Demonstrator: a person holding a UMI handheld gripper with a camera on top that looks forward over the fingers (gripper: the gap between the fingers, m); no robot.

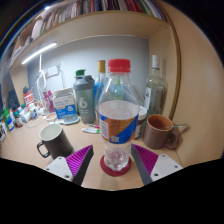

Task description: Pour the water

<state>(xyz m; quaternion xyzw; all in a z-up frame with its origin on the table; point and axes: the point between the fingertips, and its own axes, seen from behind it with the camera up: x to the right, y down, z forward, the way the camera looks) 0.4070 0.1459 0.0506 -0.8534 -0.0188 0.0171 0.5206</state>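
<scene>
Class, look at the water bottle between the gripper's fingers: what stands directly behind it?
Behind the water bottle, bottles and a glass bottle line the wall. Its body hides whatever stands straight behind.

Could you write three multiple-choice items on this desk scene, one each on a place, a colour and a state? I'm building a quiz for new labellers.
1. Where does the water bottle stand?
A. Between the fingers of the hand-held gripper, on a red coaster
B. Behind the brown mug
C. On the shelf

2. What colour is the bottle's cap?
A. Blue
B. Red
C. White

3. What state is the bottle in?
A. Lying on its side
B. Uncapped
C. Upright with its cap on

Answers: 1 A, the purple pads flank its base, seemingly with a gap at each side. 2 B, the cap is plainly red. 3 C, it stands straight on the desk, cap in place.
</scene>
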